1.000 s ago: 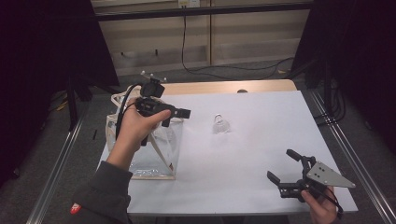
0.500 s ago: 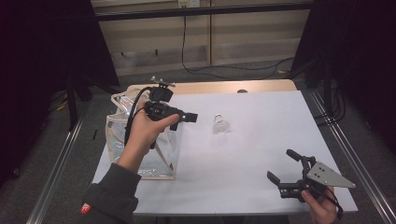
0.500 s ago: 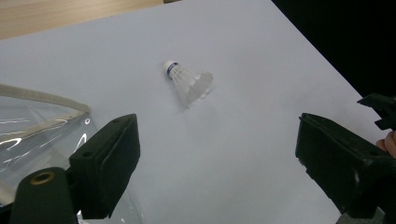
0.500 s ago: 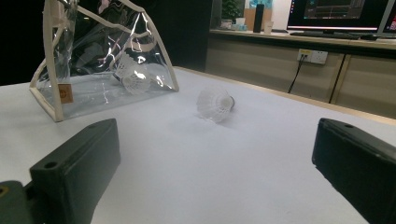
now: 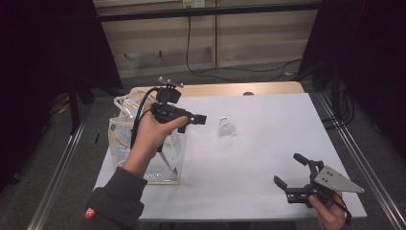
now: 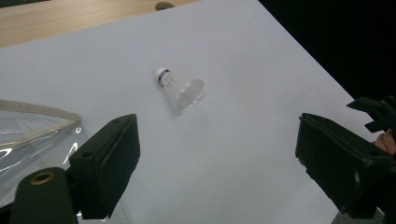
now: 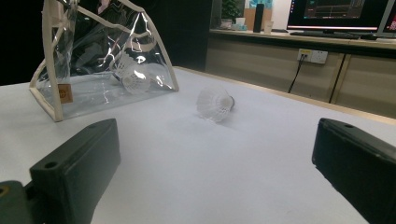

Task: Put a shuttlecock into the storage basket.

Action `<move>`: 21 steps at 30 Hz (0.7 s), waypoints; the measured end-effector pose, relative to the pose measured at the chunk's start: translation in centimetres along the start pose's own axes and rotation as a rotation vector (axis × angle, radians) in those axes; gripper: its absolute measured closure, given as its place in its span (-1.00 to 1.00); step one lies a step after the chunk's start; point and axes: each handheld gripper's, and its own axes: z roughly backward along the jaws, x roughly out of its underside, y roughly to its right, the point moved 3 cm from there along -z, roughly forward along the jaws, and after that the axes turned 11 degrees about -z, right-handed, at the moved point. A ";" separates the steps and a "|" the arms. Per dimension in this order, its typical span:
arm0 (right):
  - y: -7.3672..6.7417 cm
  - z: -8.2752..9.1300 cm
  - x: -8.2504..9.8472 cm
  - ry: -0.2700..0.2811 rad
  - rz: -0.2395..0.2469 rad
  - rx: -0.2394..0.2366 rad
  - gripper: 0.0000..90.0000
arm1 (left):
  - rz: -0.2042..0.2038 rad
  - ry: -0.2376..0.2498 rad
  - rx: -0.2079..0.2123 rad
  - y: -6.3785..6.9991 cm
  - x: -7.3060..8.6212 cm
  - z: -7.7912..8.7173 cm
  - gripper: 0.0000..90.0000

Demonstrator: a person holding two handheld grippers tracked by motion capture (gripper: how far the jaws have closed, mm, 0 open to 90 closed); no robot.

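The left hand-held gripper (image 5: 200, 119) hovers over the clear bag's (image 5: 125, 143) mouth, jaws spread wide and empty, aimed at the loose shuttlecock (image 5: 226, 128). That shuttlecock lies on its side on the bench (image 5: 268, 143), just beyond the bag, untouched. Inside the bag, one shuttlecock (image 7: 133, 79) already rests on the bottom, so I'd say one is packed and one is left to fetch. Far from the bag, the right hand-held gripper (image 5: 292, 172) waits at the bench's near corner, jaws apart, holding nothing.

One shuttlecock (image 5: 227, 128) lies on the table (image 5: 268, 158) beside the clear bag (image 5: 125, 143). A second shuttlecock (image 7: 133, 80) sits inside that bag.
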 end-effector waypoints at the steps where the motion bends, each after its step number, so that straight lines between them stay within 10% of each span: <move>1: 0.0 0.0 0.0 0.001 0.000 0.000 -0.98 | -0.003 -0.002 0.002 0.1 0.0 -0.1 -0.69; 21: 0.0 0.0 0.0 0.001 0.000 -0.001 -0.98 | -0.002 -0.011 0.030 1.5 0.1 -2.7 -0.73</move>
